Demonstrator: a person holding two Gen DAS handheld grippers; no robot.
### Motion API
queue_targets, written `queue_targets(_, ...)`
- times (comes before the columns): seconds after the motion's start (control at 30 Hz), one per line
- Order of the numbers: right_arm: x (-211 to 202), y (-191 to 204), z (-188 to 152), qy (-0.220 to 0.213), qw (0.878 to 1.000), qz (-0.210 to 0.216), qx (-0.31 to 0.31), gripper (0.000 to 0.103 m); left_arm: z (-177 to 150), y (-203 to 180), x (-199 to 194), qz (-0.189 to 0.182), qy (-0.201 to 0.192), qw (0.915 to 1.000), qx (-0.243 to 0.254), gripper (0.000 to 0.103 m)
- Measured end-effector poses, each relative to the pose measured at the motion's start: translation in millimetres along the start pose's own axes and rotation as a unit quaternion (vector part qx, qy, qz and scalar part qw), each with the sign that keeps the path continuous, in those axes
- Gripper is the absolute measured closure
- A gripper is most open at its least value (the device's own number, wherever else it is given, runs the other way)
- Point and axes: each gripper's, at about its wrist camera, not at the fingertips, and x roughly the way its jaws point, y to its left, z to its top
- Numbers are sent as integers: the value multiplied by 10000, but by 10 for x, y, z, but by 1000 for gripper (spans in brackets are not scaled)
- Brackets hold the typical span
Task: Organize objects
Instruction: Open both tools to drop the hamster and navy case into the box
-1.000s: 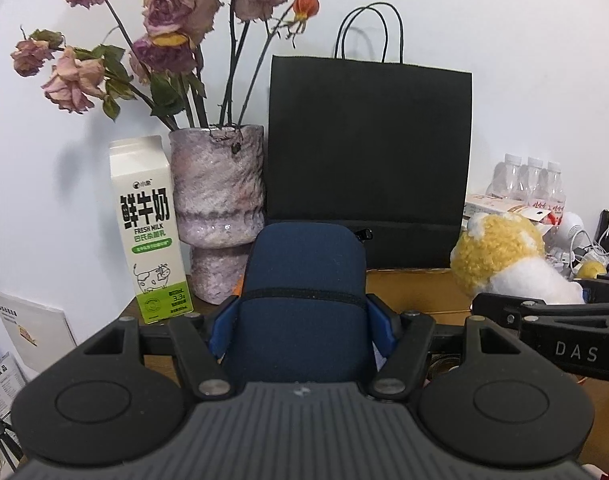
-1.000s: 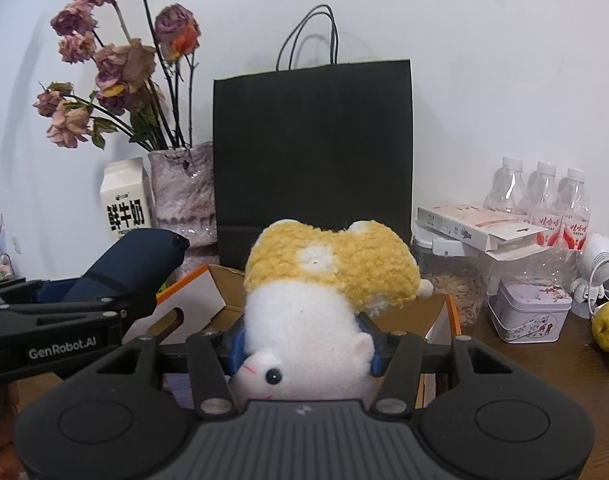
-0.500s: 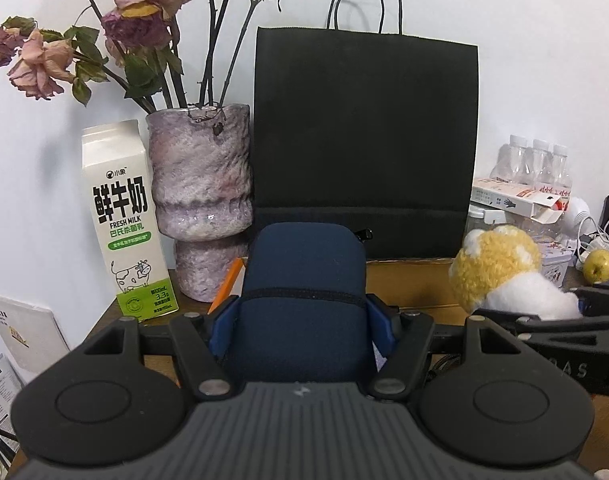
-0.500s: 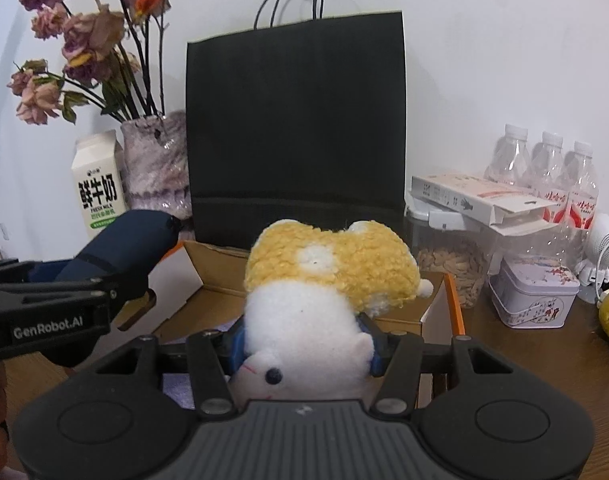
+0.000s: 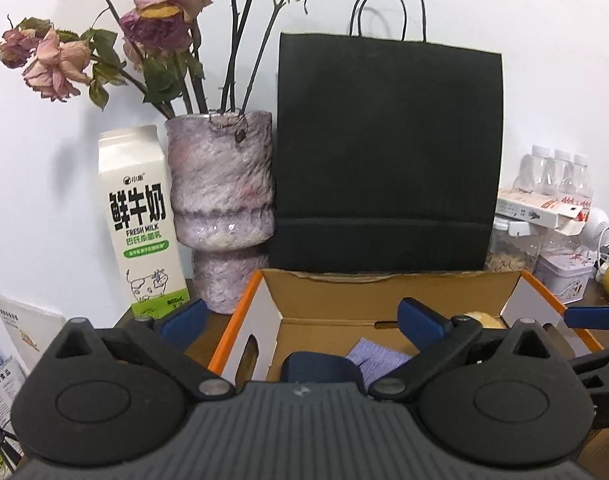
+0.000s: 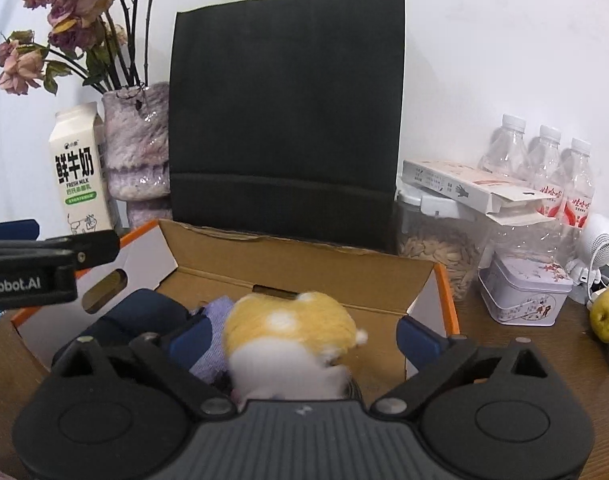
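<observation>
Left gripper [image 5: 302, 322]: fingers spread wide, having just been opening; nothing is pressed between the blue pads. It hangs over the near left part of the cardboard box.
Right gripper [image 6: 300, 334]: fingers likewise wide apart, having just been opening. The plush toy lies between the pads (blurred in this view), with no pad pressing on it.
Cardboard box [image 5: 388, 294]: open-topped, orange-edged, white outer walls with a cut-out handle slot in the left wall. It stands on the wooden counter [image 6: 544, 344], directly in front of the black paper bag.
Dark blue pouch [image 5: 322, 366]: inside the box at its near left side, free of the fingers. The right wrist view shows it [image 6: 144, 316] lying beside a lilac cloth.
Plush toy [image 6: 292, 340]: yellow and white, inside the box toward its right half, next to the lilac cloth [image 6: 214, 338].
Black paper bag [image 5: 388, 152]: upright against the white wall, handles up, just behind the box.
Vase [image 5: 222, 196]: mottled pink-purple, holding dried roses [image 5: 160, 24], left of the bag.
Milk carton [image 5: 140, 220]: upright, just left of the vase.
Right-side items: a clear jar of seeds [image 6: 436, 256] with a flat carton on top, three water bottles [image 6: 544, 168] behind, a small tin [image 6: 524, 292] (lid on), and a yellow-green fruit [image 6: 606, 316] near the counter's far right.
</observation>
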Motion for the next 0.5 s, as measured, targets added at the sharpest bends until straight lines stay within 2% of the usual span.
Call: queue_targets(0.5, -80, 20, 11, -16, 10000, 70, -31, 1, 8, 14, -97, -50, -19, 10000, -45, 0)
